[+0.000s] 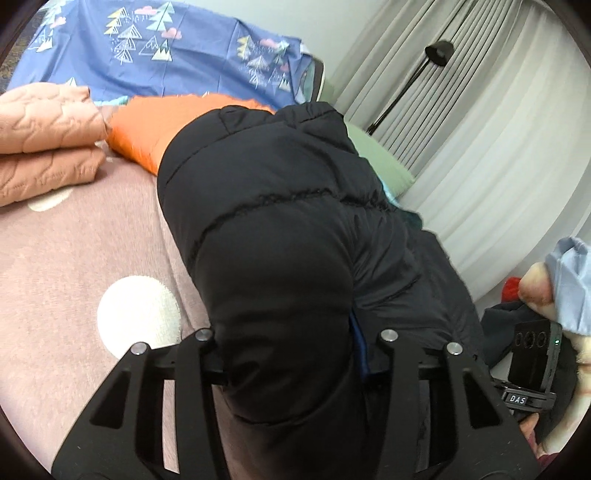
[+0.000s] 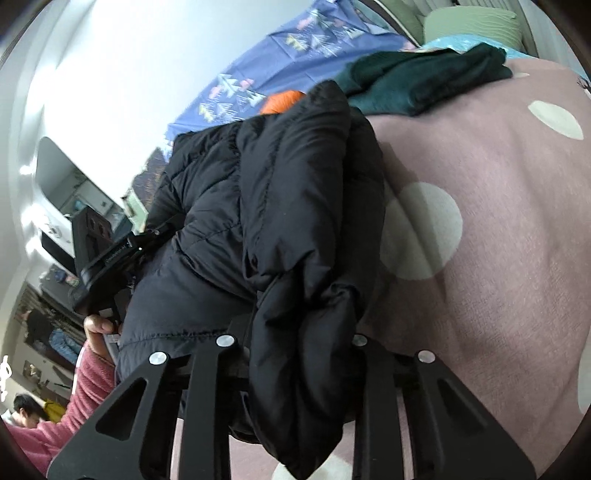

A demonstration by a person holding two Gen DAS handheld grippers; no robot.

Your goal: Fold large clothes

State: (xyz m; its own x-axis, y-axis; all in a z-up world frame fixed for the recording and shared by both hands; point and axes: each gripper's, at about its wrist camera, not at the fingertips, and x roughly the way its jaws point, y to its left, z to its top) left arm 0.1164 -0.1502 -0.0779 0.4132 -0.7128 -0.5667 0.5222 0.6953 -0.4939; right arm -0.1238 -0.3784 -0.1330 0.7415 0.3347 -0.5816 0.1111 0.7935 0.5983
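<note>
Right up against both lenses we've got the black jacket (image 1: pixel 280 221), bunched thick between the fingers of each gripper. Our left gripper (image 1: pixel 295 354) is clamped on one padded edge, and our right gripper (image 2: pixel 295 354) has a fat wad of the same jacket pinched between its fingers, with a loose bit flopping down past them. So both are closed down on fabric, not gaping wide. The jacket is mostly up off the bed, hanging between our two hands, and its far end trails onto the blanket (image 1: pixel 74 258). As for progress, we'd say this one is mid-fold at best: it looks doubled over but lumpy, nothing squared off or laid flat yet. Some stuff seems already done though: a peach quilt (image 1: pixel 44 140) sits folded in a neat stack, and a dark green garment (image 2: pixel 424 81) lies further up the bed. An orange piece (image 1: pixel 147 129) is right behind the jacket, can't tell if it's folded. The surface is a pink blanket with big white dots, with a blue tree-print sheet (image 1: pixel 147 48) at the back. Room-wise, white curtains (image 1: pixel 480 129), a black floor lamp (image 1: pixel 437 51), and a green pillow (image 2: pixel 472 22).
</note>
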